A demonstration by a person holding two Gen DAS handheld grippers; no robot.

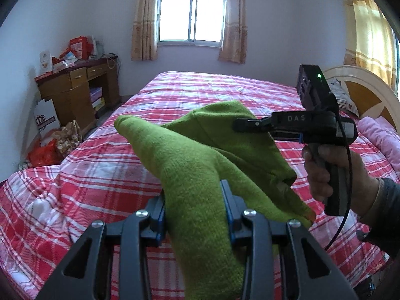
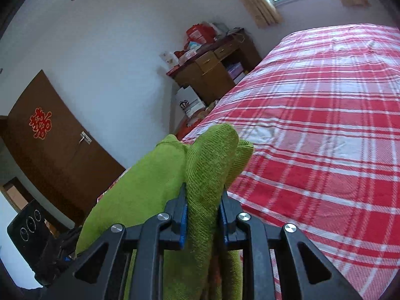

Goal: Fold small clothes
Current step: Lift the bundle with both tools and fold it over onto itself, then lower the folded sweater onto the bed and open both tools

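— Left gripper [image 1: 195,215]? 
— Narrow, clamped on green garment [image 1: 190,165], lifted above plaid bed [image 1: 87,165].
— Right gripper [image 2: 203,212]? 
— Nearly closed, pinching another fold of it.

A wide bed [image 1: 200,92] covered by a red and white plaid sheet [image 2: 325,125] stretches ahead of both tools. Past the right-hand tool, a folded pink blanket [image 1: 380,135] and a patterned pillow [image 1: 342,97] lie by the headboard [image 1: 362,85].
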